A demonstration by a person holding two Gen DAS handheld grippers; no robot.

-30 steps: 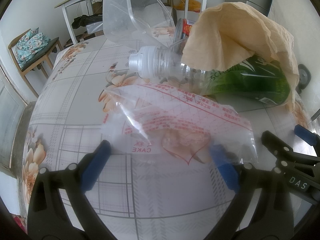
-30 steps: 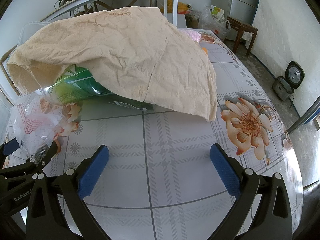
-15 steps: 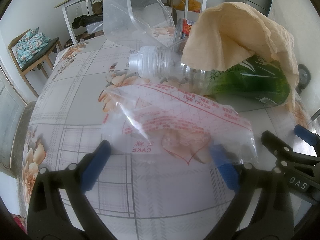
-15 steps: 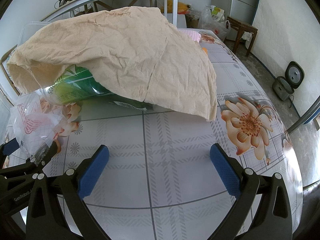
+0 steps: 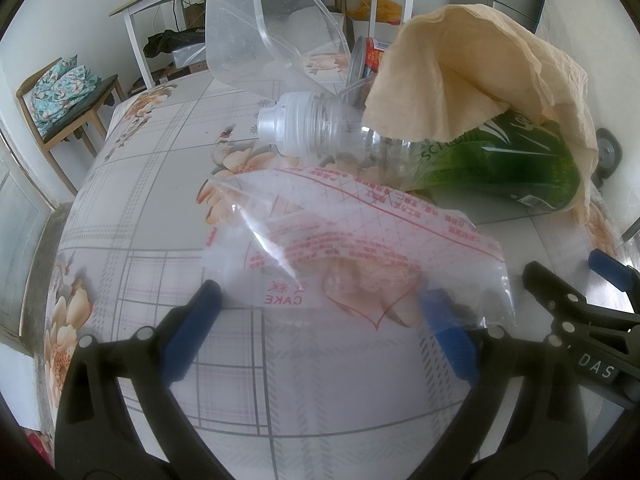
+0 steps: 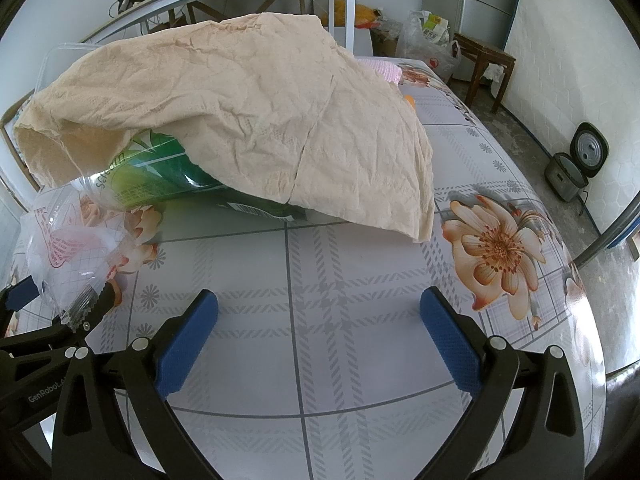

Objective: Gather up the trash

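1. Both tongs hang over the flowered bench with their blue pads spread wide; the left tongs (image 5: 320, 320) grip nothing, and neither do the right tongs (image 6: 320, 320).
2. Under the left tongs lies a clear plastic cake wrapper (image 5: 360, 252) with red print. Its near edge reaches in between the pads, and the right-hand pad shows blurred through the film. I cannot tell whether that pad touches it.
3. Just beyond the wrapper a plastic bottle (image 5: 460, 156) lies on its side, white cap pointing left, green label toward the right.
4. A crumpled beige paper towel (image 6: 248, 120) is draped over the bottle's body, covering most of it from the right tongs' side; its right corner droops down to the bench (image 6: 360, 280).
5. Farther back on the left stands a tilted clear plastic container (image 5: 256, 36), and beside it, partly behind the towel, a tin can (image 5: 368, 60) with a red label.
6. At the far left of the right wrist view, the left tongs' tip sits against the wrapper.
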